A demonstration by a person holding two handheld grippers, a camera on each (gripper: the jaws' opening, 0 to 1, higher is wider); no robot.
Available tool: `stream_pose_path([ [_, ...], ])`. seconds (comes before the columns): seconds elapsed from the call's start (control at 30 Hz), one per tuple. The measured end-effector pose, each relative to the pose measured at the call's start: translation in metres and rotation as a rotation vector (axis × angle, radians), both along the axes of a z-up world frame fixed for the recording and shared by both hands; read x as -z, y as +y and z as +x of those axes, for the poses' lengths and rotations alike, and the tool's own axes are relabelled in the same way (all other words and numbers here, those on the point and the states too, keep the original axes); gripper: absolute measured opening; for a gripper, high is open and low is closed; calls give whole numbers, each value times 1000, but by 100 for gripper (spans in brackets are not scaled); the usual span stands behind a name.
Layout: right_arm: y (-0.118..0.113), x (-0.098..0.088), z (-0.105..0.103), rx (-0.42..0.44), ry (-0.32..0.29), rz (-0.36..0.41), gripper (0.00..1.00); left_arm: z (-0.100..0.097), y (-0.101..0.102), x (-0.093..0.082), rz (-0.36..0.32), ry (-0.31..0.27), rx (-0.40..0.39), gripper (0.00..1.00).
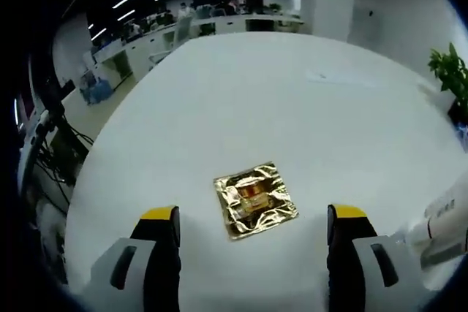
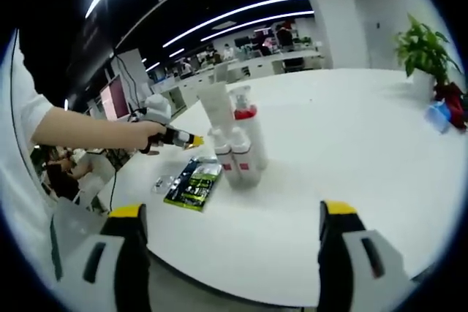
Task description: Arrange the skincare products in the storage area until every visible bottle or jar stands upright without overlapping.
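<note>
A crinkled gold foil sachet (image 1: pixel 255 199) with a reddish centre lies mid-frame on the white table (image 1: pixel 292 107). In the right gripper view, white bottles (image 2: pixel 235 153), one red-collared, stand centre; a black-and-green packet (image 2: pixel 193 182) lies left. Gripper jaws are black, yellow-tipped.

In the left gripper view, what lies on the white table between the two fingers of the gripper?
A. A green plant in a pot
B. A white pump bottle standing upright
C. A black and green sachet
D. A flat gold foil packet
D: a shiny gold foil packet lies flat on the white table, ahead of the open left gripper and between its yellow-tipped fingers.
</note>
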State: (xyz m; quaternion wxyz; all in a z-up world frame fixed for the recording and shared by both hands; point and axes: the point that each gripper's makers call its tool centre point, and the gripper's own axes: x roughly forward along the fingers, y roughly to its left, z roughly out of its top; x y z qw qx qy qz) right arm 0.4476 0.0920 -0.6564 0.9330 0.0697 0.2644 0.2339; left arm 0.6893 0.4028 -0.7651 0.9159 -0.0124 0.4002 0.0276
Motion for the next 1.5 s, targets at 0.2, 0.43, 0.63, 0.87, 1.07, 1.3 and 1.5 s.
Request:
stream_pose_path([
  [0.2, -1, 1, 0, 7, 3, 2, 98, 1, 2, 1, -18, -3, -61, 70],
  [0.43, -2, 1, 1, 12, 4, 3, 98, 1, 3, 4, -25, 7, -88, 64],
  [0.63, -2, 1, 1, 12, 4, 1, 98, 0, 5, 4, -13, 11, -72, 61],
  [0.87, -3, 0, 1, 17, 1, 3, 98, 4, -4, 1, -6, -7, 10, 36],
  [1.07, -2, 0, 1, 12, -1, -2, 98, 4, -6, 3, -23, -2, 0, 36],
  [1.3, -2, 0, 1, 12, -3, -1, 98, 11, -3, -6, 4, -39, 43, 34],
  [1.5, -2, -1, 1, 14, -8, 2, 98, 11, 2, -18, -5, -63, 51, 34],
])
